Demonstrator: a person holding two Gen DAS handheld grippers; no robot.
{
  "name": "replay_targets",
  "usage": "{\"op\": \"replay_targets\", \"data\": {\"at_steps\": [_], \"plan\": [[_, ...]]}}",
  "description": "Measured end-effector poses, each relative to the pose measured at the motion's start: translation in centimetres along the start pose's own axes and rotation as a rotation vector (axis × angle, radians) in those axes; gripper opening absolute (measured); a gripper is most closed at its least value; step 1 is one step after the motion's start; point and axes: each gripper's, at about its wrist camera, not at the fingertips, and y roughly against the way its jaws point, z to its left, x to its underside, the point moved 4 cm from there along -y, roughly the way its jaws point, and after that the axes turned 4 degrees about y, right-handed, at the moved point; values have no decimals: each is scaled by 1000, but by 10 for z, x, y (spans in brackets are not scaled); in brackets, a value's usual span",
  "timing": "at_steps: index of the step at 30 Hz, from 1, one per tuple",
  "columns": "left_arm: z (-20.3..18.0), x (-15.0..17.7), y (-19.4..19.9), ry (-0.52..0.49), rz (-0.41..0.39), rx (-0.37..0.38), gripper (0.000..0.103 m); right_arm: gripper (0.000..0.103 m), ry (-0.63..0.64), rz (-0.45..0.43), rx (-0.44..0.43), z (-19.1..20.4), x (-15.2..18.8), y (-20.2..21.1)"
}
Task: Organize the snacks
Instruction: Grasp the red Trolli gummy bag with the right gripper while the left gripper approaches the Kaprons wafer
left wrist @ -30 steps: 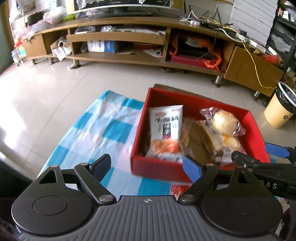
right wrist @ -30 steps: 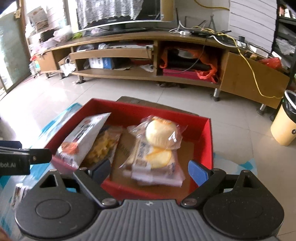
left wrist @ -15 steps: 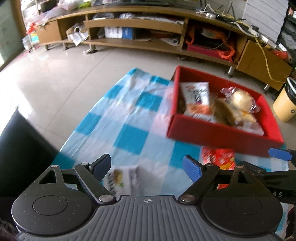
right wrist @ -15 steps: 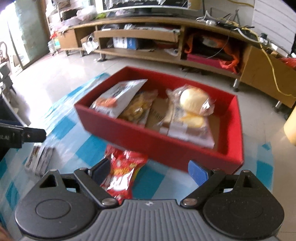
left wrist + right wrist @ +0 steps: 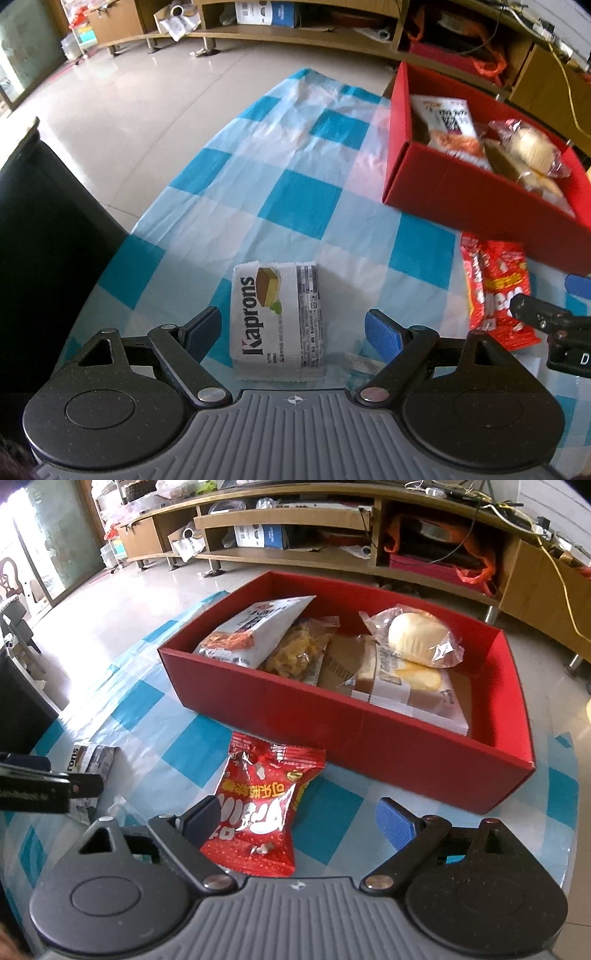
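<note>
A red box (image 5: 369, 734) on the blue-checked cloth holds several snack packs, among them a white pouch (image 5: 255, 627) and a wrapped bun (image 5: 417, 637). My left gripper (image 5: 293, 330) is open, with a white Kaprons pack (image 5: 277, 319) lying on the cloth between its fingers. My right gripper (image 5: 299, 821) is open over a red snack bag (image 5: 262, 808) lying in front of the box. The red bag (image 5: 496, 288) and the box (image 5: 476, 192) also show in the left wrist view.
A blue-and-white checked cloth (image 5: 295, 184) covers the table. A dark chair back (image 5: 44, 236) stands at the left. A long wooden TV cabinet (image 5: 332, 528) lines the far wall across a tiled floor (image 5: 129, 92).
Both grippers have pulled back from over the red box and dropped low toward the near cloth. The Kaprons pack and the red bag have come into view between the fingers.
</note>
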Motion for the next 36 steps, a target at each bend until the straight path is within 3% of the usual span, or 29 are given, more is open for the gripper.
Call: {"op": "replay_targets", "data": {"at_steps": [9, 15, 26, 36], "plan": [[-2, 9, -19, -18, 15, -58, 89, 90, 26, 28, 0, 11, 1, -24], [2, 10, -21, -10, -2, -71, 98, 91, 17, 31, -14, 11, 0, -34], [1, 8, -23, -13, 1, -45, 99, 91, 9, -4, -31, 20, -12, -38], [1, 9, -22, -31, 9, -19, 97, 93, 29, 33, -58, 25, -14, -45]]}}
